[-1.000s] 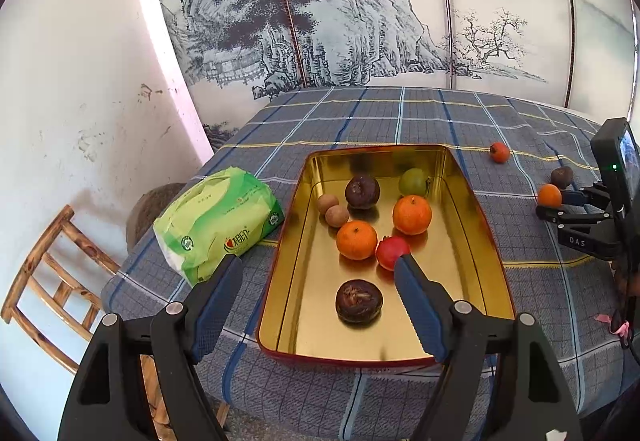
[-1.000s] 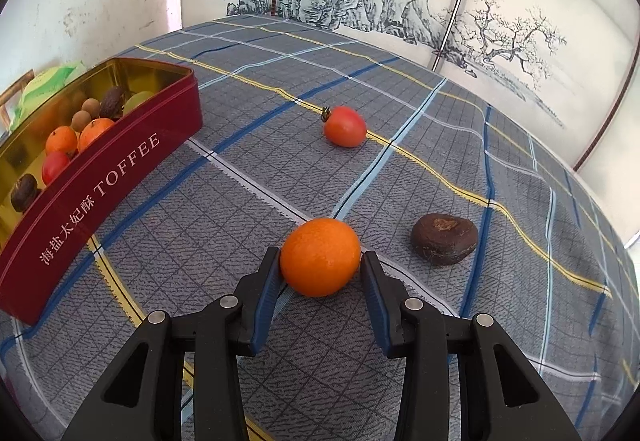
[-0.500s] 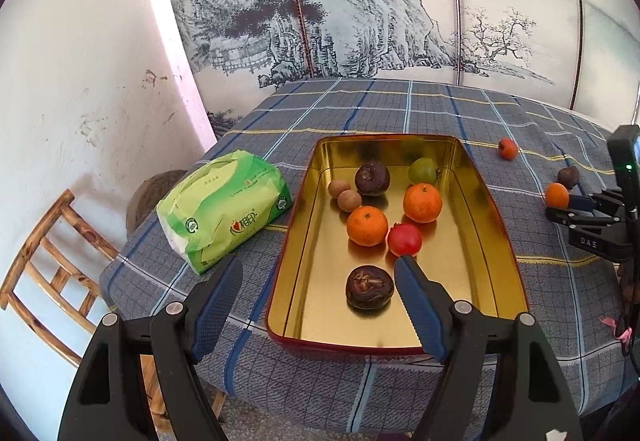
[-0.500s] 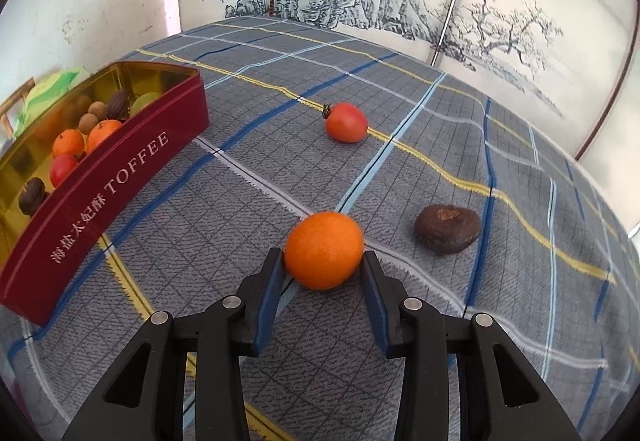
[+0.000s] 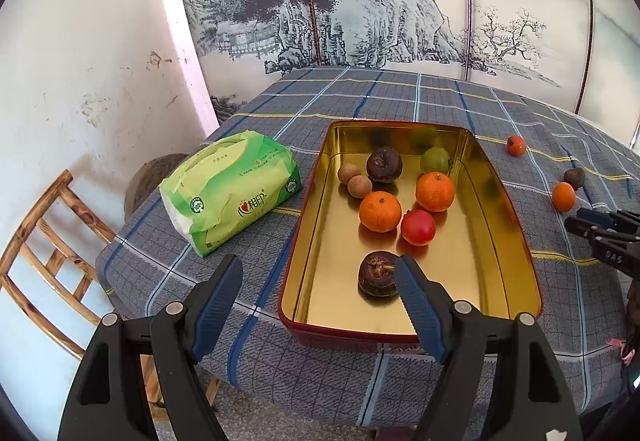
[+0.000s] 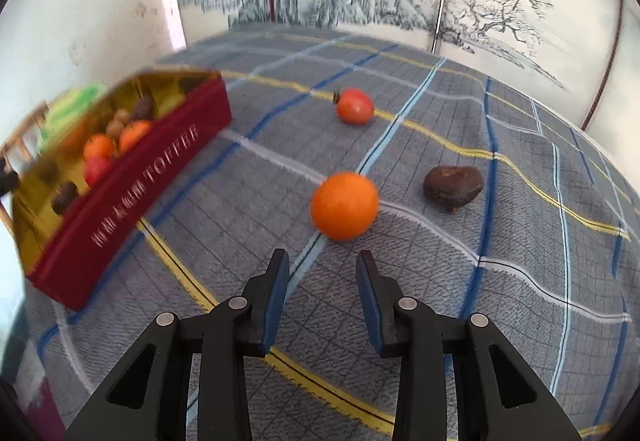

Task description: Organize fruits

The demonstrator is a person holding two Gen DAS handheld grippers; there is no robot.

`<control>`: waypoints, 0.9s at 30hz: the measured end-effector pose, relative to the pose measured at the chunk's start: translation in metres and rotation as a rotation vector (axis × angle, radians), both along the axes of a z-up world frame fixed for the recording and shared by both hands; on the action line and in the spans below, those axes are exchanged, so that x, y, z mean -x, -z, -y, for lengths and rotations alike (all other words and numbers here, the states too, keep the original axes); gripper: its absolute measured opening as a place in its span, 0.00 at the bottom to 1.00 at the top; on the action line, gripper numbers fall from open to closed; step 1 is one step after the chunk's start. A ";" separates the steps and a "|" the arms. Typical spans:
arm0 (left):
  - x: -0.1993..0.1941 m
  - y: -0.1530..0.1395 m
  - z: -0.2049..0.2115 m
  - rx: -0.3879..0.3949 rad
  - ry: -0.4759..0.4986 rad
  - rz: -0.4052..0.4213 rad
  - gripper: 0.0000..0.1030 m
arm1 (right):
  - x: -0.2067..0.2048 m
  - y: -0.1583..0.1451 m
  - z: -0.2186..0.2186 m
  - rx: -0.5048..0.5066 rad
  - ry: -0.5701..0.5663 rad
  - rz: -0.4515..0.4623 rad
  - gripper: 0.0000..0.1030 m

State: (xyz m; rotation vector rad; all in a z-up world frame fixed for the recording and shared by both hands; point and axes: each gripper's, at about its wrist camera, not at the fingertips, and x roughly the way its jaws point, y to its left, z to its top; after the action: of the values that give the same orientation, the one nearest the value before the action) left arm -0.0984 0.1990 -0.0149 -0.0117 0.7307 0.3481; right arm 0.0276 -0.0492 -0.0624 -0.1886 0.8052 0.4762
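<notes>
A folding screen painted with an ink landscape of cliffs and pines fills the back from 11 to 2 o'clock. A scuffed white wall stands at 9 o'clock, a wooden chair at 8 o'clock beside the table's plaid cloth, in soft daylight

In the right wrist view the tin and the fruit inside it are smeared by motion blur, its Chinese lettering unreadable. The orange is soft-edged too. In the left wrist view the right tongs are cut off by the picture's edge, and the left tongs' finger hides part of the dark fruit.
</notes>
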 end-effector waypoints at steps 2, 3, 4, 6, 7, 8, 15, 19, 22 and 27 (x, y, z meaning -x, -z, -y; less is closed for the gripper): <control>0.001 0.000 0.000 0.001 0.002 0.002 0.73 | -0.002 -0.001 0.004 -0.005 0.015 0.010 0.46; 0.001 0.000 0.000 0.002 0.002 0.002 0.73 | -0.006 0.000 0.005 -0.003 0.019 0.000 0.48; 0.001 0.001 0.000 0.005 0.003 0.001 0.73 | -0.010 0.001 0.006 -0.018 0.016 -0.019 0.48; 0.001 0.000 0.001 0.002 0.005 -0.002 0.73 | -0.015 0.000 0.006 -0.029 0.016 -0.020 0.48; 0.001 0.001 0.002 0.002 0.008 -0.005 0.73 | -0.018 0.000 0.004 -0.024 0.017 -0.015 0.49; 0.000 0.001 0.003 0.001 0.011 -0.009 0.73 | -0.021 0.000 0.002 -0.022 0.018 -0.016 0.50; 0.000 0.000 0.007 -0.003 0.021 -0.008 0.73 | -0.048 0.005 -0.007 -0.020 0.040 -0.059 0.46; 0.003 -0.004 0.001 0.008 0.005 0.010 0.73 | -0.038 0.003 -0.014 0.023 0.005 -0.037 0.36; 0.006 -0.005 -0.006 0.024 -0.010 0.017 0.73 | -0.016 0.001 -0.018 -0.017 -0.048 -0.053 0.36; 0.010 -0.003 -0.012 0.030 -0.027 0.013 0.73 | 0.024 0.000 -0.029 -0.012 -0.122 -0.034 0.36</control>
State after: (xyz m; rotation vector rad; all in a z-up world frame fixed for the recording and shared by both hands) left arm -0.1086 0.2107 -0.0118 -0.0521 0.7233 0.3621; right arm 0.0032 -0.0202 -0.0627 -0.2202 0.8269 0.6006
